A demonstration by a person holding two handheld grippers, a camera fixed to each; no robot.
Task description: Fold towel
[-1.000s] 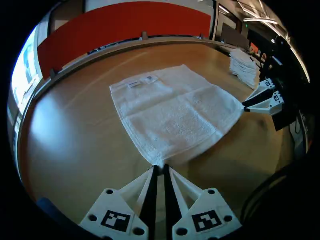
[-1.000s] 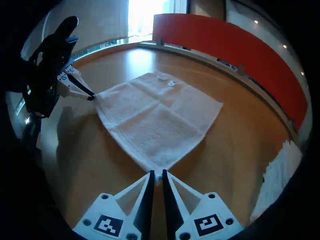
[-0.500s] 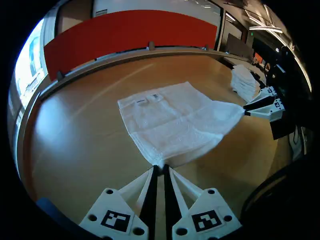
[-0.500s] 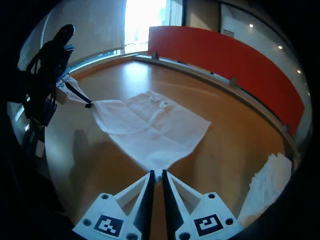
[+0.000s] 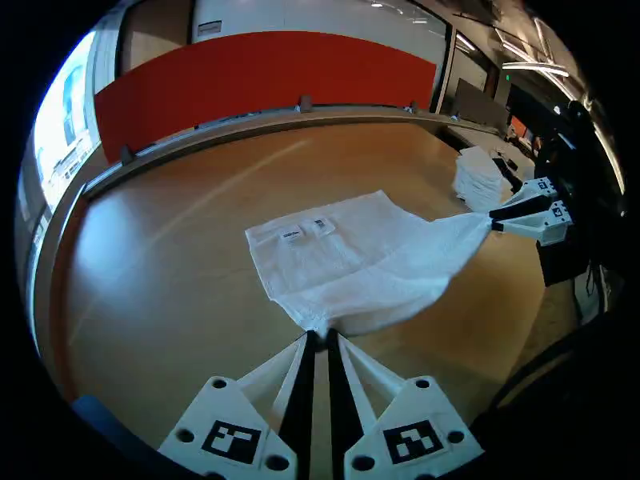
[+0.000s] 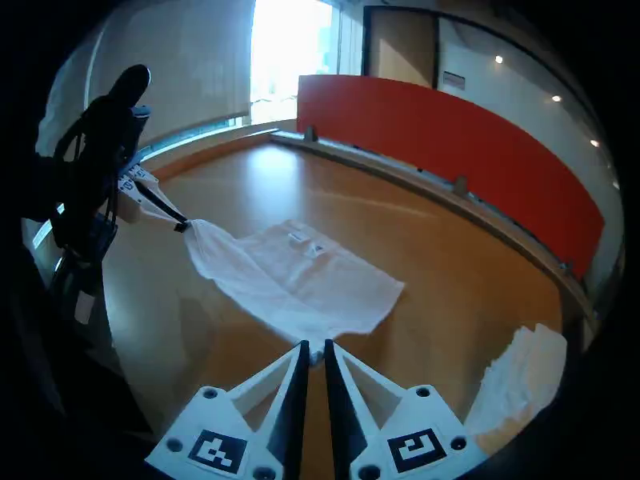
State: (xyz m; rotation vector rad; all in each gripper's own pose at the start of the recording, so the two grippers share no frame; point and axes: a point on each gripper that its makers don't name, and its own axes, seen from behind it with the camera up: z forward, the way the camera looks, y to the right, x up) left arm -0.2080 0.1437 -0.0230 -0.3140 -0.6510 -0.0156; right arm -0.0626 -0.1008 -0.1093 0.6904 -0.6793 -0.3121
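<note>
Left tool (image 5: 320, 334) and right tool (image 6: 314, 346), bottom middle, each pinch a corner of the towel (image 5: 352, 256) up above the tabletop (image 5: 160, 280).

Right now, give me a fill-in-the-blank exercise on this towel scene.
The left gripper and right gripper each pinch one ____ of the towel. The partition behind the wooden table is ____. The stack of folded towels on the table is ____.
Missing words: corner, red, white.
</note>
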